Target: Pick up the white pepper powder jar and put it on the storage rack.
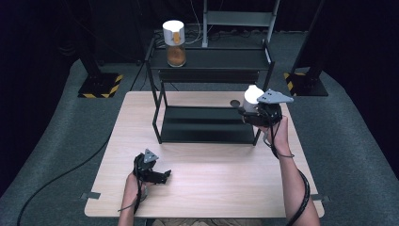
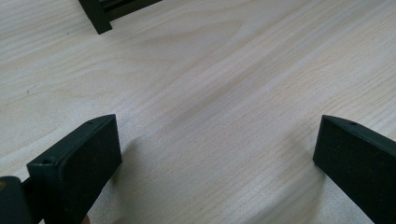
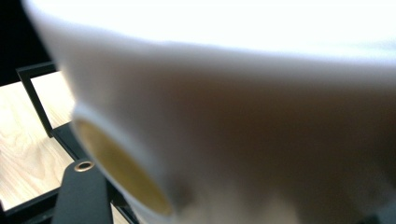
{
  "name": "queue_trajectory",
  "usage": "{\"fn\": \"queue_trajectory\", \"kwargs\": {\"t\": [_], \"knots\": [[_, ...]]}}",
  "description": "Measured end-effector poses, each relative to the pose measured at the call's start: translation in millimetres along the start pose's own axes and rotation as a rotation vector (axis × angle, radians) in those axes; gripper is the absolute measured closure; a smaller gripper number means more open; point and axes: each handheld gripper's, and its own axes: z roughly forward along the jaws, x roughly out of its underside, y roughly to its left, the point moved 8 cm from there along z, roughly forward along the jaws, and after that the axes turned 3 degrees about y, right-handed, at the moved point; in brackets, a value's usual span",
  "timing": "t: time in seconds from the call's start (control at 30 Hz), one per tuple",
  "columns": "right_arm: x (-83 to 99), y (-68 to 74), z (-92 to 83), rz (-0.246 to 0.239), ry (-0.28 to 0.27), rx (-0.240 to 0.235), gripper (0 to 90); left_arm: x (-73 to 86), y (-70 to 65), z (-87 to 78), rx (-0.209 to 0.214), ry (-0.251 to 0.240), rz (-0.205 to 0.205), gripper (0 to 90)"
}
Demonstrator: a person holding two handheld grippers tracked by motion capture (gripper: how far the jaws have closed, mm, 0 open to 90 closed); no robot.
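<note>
**Second jar held at the right end of the rack**

Right gripper [image 1: 251, 109]: its fingers are clamped on a white jar [image 1: 252, 95], held off the desk [image 1: 207, 188] at the right end of the black rack [image 1: 211, 77], between the rack's lower and upper shelves in height. In the right gripper view the jar [image 3: 233, 116] sits close against the lens, tilted so its yellowish base shows, with one finger [image 3: 81, 196] beside it.

Left gripper [image 1: 155, 175]: it rests low over the desk in front of the rack's left leg. Its fingers [image 2: 77, 163] stand wide apart with nothing but bare wood between them.

A matching jar with orange contents [image 1: 174, 42] stands upright on the rack's top shelf, at the left end.

Judgement: the step in hand appears to be carrying the held jar to a shelf. The next move calls for levelling the jar, clearing the rack's right post, and setting the base flat on a shelf before the fingers part.
</note>
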Motion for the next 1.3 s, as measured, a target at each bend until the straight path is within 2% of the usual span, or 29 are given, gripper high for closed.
{"fn": "queue_trajectory", "kwargs": {"t": [1.3], "knots": [[-54.2,-22.2,-9.0,-0.003,-0.033,-0.007,30.1,0.0,-0.1,0.0,0.000,0.000,-0.002,0.3]]}}
